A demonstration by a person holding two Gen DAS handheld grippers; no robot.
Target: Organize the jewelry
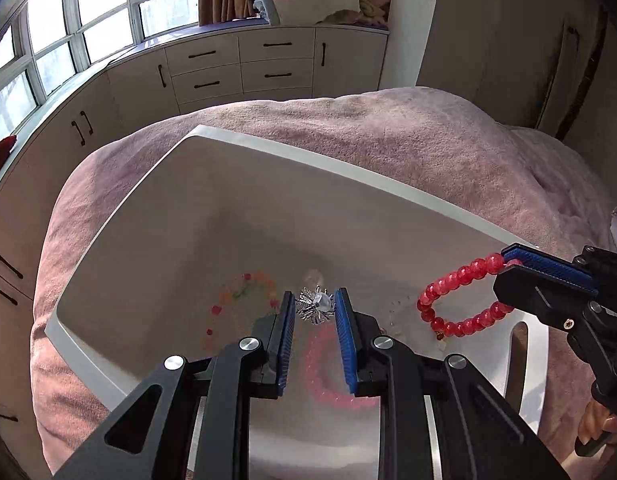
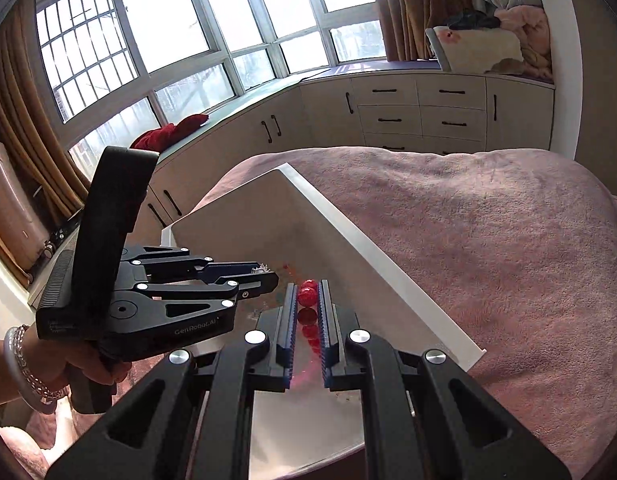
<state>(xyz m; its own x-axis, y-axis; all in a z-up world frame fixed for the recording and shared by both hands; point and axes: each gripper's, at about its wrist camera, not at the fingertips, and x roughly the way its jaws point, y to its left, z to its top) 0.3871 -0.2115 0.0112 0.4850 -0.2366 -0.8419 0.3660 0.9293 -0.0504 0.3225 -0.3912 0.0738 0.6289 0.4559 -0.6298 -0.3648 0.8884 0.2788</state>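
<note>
My left gripper [image 1: 315,305] is shut on a silver spiky brooch [image 1: 314,306] with a clear stone and holds it above the white glossy tray [image 1: 244,144]. My right gripper [image 2: 307,294] is shut on a red bead bracelet [image 1: 460,300], which hangs in a loop over the tray's right part; its beads show between the pads in the right wrist view [image 2: 307,295]. The right gripper also shows at the right of the left wrist view [image 1: 508,262]. The left gripper shows at the left of the right wrist view [image 2: 264,270]. Faint coloured bead shapes [image 1: 244,292] and a pink loop [image 1: 328,372] show on the glossy tray surface; I cannot tell whether they are objects or reflections.
The tray lies on a pink blanket [image 1: 388,136] covering a bed. White cabinets with drawers [image 1: 244,64] and a window bench with folded bedding [image 1: 308,0] stand beyond. A red cushion [image 2: 168,130] lies on the bench by the windows.
</note>
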